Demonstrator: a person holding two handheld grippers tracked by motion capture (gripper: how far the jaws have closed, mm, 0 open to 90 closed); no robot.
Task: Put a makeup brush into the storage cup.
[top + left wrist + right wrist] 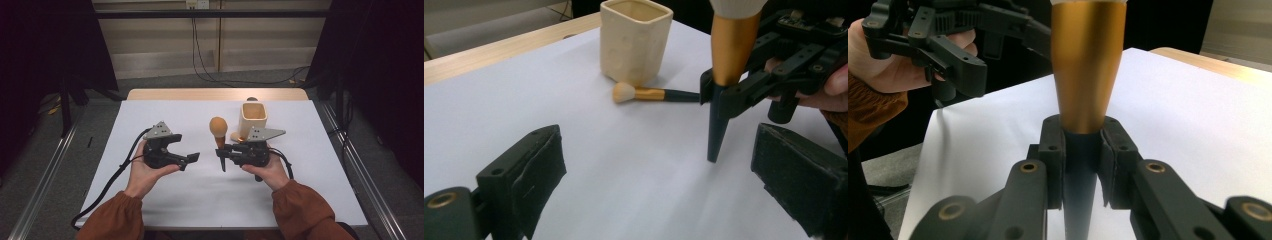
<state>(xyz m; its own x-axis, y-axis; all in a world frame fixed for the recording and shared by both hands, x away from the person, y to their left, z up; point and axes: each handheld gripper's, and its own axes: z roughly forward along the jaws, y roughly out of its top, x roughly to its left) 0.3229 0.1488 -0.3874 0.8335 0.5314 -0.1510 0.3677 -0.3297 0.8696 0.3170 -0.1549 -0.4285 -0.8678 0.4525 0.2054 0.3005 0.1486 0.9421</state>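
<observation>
In right gripper (1080, 165) jaws: brush (1087, 75), bristles cut off (top edge).

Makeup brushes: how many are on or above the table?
2. A large brush stands upright in the right gripper's shut jaws; a small brush lies on the white table beside the cream cup. The cup may hide more.

light: dim, dark surrounds | shadows: soft | blur: near jaws, perhaps slight motion smear
</observation>
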